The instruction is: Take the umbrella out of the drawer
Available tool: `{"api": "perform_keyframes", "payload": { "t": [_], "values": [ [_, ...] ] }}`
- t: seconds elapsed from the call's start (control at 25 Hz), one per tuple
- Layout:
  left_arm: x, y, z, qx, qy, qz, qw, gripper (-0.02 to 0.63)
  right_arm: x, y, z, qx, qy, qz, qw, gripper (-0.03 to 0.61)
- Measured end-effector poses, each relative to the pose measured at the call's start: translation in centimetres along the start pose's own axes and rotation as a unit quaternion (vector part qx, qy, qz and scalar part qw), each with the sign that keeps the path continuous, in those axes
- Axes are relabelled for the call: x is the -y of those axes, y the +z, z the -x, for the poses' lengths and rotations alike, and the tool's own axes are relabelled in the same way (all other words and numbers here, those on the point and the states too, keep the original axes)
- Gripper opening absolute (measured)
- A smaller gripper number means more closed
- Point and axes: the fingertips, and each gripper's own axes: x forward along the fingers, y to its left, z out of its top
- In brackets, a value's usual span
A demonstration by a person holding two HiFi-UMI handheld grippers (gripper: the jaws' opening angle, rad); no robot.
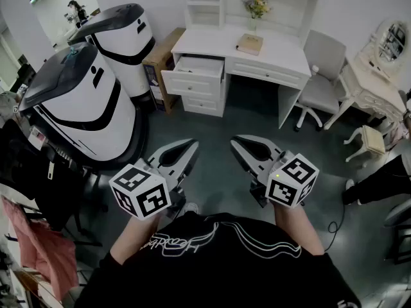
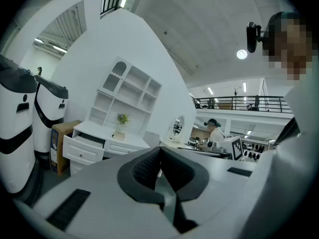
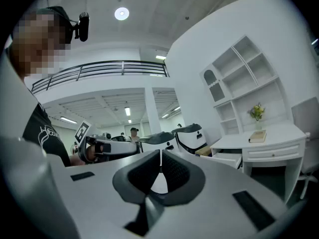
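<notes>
The white desk [image 1: 270,53] stands across the room, its top left drawer [image 1: 196,69] pulled out. Nothing inside the drawer shows from here, and no umbrella is in sight. The same open drawer appears in the left gripper view [image 2: 82,146] and in the right gripper view [image 3: 227,158]. I hold both grippers level and close to my body, far from the desk. The left gripper [image 1: 189,146] [image 2: 159,158] is shut with its pads together and nothing between them. The right gripper [image 1: 239,143] [image 3: 160,166] is shut and empty too.
Two big white-and-black machines [image 1: 83,101] [image 1: 122,37] stand at the left, a brown cabinet [image 1: 160,56] beside the desk. A book [image 1: 249,43] and flowers [image 1: 257,8] sit on the desk. A grey chair [image 1: 318,76], a vanity [image 1: 376,76] and a stool [image 1: 366,140] are to the right.
</notes>
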Motion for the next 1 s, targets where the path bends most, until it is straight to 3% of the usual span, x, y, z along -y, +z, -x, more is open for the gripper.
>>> {"api": "perform_keyframes", "payload": {
  "t": [0.24,0.4,0.6,0.76,1.0],
  "values": [
    [0.0,-0.3,0.0,-0.006,-0.005,-0.001,1.0000,0.020,0.5,-0.4,-0.3,-0.004,0.001,-0.010,1.000,0.049],
    [-2.0,-0.5,-1.0,-0.009,0.002,0.006,0.9999,0.020,1.7,-1.3,-1.6,-0.022,0.007,-0.007,1.000,0.049],
    [-5.1,-1.2,-4.2,-0.020,-0.004,0.012,0.9997,0.020,5.5,-2.1,-3.2,-0.002,0.004,-0.034,0.999,0.049],
    [-8.8,-1.1,-7.2,-0.024,-0.008,0.023,0.9994,0.020,9.7,-3.3,-5.5,-0.011,-0.016,-0.043,0.999,0.049],
    [-17.7,0.5,-11.6,-0.039,-0.013,0.044,0.9982,0.020,16.8,-3.1,-12.8,-0.007,-0.045,-0.075,0.996,0.051]
  ]
}}
